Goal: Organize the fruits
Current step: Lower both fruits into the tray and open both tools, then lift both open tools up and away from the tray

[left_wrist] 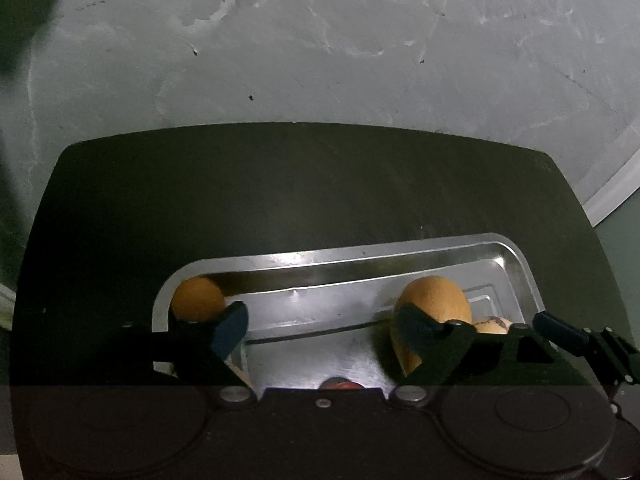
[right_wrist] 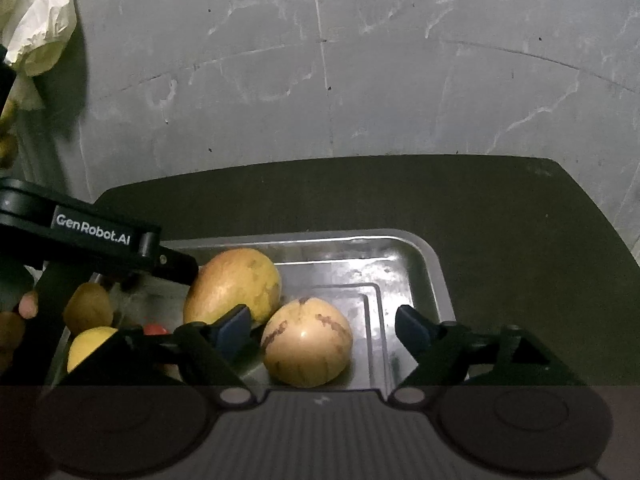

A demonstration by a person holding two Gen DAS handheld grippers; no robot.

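Observation:
A metal tray (left_wrist: 512, 256) lies on a dark mat (left_wrist: 280, 184). In the left wrist view my left gripper (left_wrist: 320, 326) stands open over the tray, between a round orange fruit (left_wrist: 196, 300) at the left corner and a mango (left_wrist: 436, 300) on the right. In the right wrist view my right gripper (right_wrist: 324, 328) is open around a pale striped fruit (right_wrist: 308, 344), which sits nearer its left finger. The mango (right_wrist: 236, 284) lies just behind that. A lemon (right_wrist: 90, 344), a brownish fruit (right_wrist: 88, 306) and something red (right_wrist: 156, 329) lie at the tray's left.
A grey scuffed wall (right_wrist: 360, 80) rises behind the mat. A crumpled pale bag (right_wrist: 40, 20) hangs at the upper left. A black arm marked GenRobot.AI (right_wrist: 92, 232) reaches over the tray's left side. A person's fingertip (right_wrist: 28, 306) shows at the left edge.

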